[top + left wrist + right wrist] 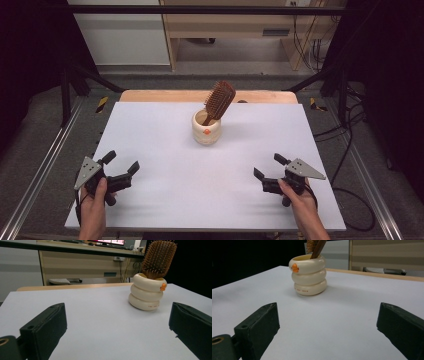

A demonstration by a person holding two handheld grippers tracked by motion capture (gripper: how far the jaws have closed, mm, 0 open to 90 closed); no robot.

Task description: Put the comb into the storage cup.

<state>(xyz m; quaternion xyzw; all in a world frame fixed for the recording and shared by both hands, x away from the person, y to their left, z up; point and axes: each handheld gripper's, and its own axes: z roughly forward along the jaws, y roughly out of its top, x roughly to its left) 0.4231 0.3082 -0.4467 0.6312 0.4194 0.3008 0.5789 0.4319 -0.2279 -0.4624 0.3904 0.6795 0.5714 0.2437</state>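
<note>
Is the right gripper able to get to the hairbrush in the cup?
Probably yes. The right gripper sits open near the table's front edge, and only bare white table lies between it and the hairbrush, which sticks up out of the cream cup.

The table [165, 200] surface is bare between the left gripper [121, 165] at 7 o'clock and the right gripper [266, 167] at 5 o'clock. Sole obstacle: the cream cup [206, 127] toward 12 o'clock, with the hairbrush [220, 100] projecting above its rim, tilted toward 1 o'clock. Passage is unobstructed on both sides of the cup.
</note>
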